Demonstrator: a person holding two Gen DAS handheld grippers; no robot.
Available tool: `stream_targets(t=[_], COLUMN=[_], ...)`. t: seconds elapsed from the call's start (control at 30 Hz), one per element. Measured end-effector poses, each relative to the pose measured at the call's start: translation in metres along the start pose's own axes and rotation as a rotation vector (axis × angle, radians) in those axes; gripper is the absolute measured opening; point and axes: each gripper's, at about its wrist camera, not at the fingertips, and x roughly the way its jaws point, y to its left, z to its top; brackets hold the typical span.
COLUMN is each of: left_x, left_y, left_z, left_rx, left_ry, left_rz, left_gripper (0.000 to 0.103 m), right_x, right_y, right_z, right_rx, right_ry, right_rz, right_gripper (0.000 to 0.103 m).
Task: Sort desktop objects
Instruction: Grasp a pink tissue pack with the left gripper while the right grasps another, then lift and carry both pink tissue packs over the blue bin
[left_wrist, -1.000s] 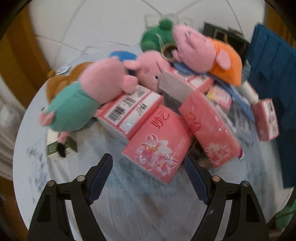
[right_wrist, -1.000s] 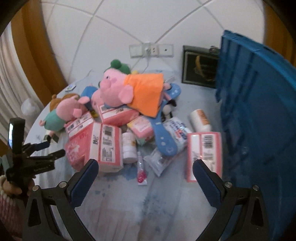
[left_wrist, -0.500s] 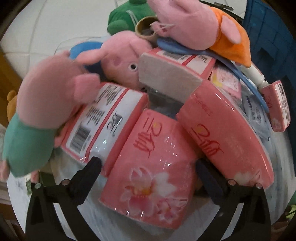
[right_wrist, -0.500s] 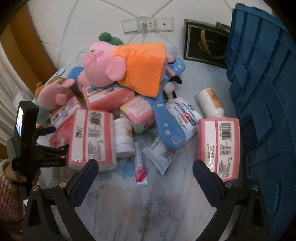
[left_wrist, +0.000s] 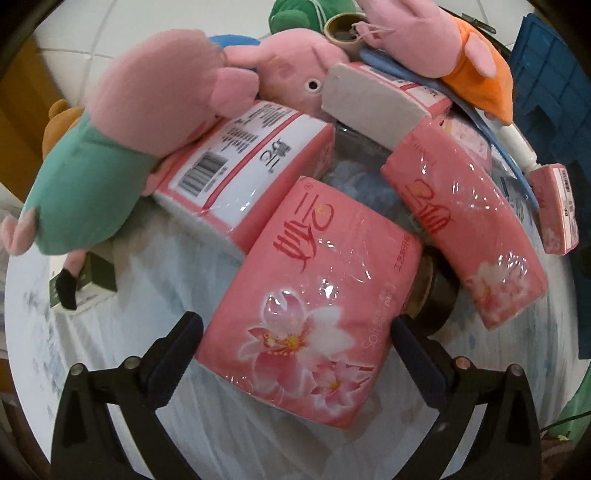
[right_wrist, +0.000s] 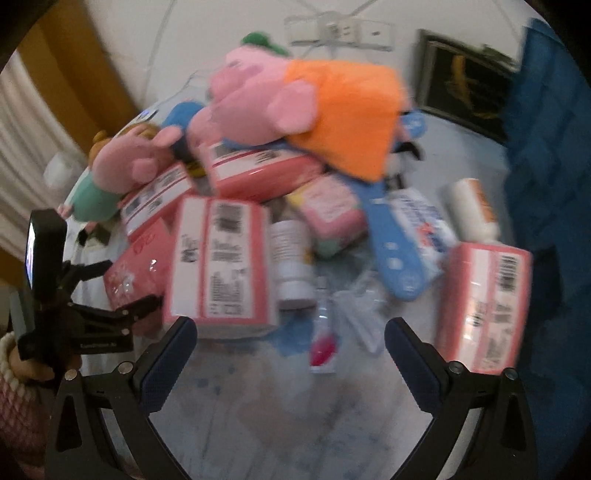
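The whole right wrist view is blurred, so labels on the tissue packs (right_wrist: 221, 266) beside the blue crate (right_wrist: 546, 192) are unreadable.

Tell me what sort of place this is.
Probably a room in a home. A round table under a pale patterned cloth carries household clutter: pink tissue packs and pig plush toys. Behind it stand a tiled wall with sockets and a framed picture.
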Motion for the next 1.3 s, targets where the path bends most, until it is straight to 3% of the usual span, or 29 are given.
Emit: stream_targets(t=[0.17, 0.3, 0.47, 0.57, 0.6, 0.73, 0.9, 1.07, 1.2, 1.27, 1.3], left_x=[0.001, 0.012, 0.017, 0.012, 0.008, -0.002, -0.015, -0.016, -0.015, -0.019, -0.024], left_y=[-0.002, -0.008, -0.008, -0.01, -0.01, -0.006, -0.001, -0.013, -0.024, -0.027, -0.029], left_z=[0.007, 0.015, 0.021, 0.015, 0.011, -0.007, -0.03, -0.028, -0.024, -0.026, -0.028], left_rx=[-0.017, -0.015, -0.052, -0.058, -0.072, -0.093, -0.102, -0.073, -0.058, -0.067, -0.066], left_ry=[0.009, 0.025, 0.03, 0.024, 0.027, 0.04, 0.05, 0.029, 0.01, 0.003, -0.007], left_rz=[-0.017, -0.073, -0.129, -0.126, -0.123, -0.08, -0.045, -0.017, -0.003, 0.004, 0.006], left_gripper=[0.103, 0.103, 0.103, 0.097, 0.097, 0.097, 0.097, 0.098, 0.099, 0.091, 0.089], right_x=[0.023, 0.045, 0.074, 0.073, 0.072, 0.059, 0.043, 0.056, 0.057, 0.058, 0.057], right_y=[0.025, 0.034, 0.026, 0.027, 0.027, 0.031, 0.029, 0.027, 0.021, 0.021, 0.023], right_z=[0.011, 0.022, 0.029, 0.027, 0.026, 0.012, -0.021, -0.048, -0.043, -0.039, -0.039], right_rx=[-0.049, -0.06, 0.007, 0.002, 0.0, -0.044, -0.099, -0.104, -0.053, -0.042, -0.048], right_ry=[0.045, 0.088, 0.155, 0.163, 0.162, 0.176, 0.239, 0.313, 0.258, 0.243, 0.228], right_rz=[0.053, 0.059, 0.116, 0.116, 0.119, 0.085, 0.043, 0.019, 0.04, 0.037, 0.033], right_gripper=[0.103, 0.103, 0.103, 0.098, 0.089, 0.087, 0.088, 0.102, 0.103, 0.102, 0.093])
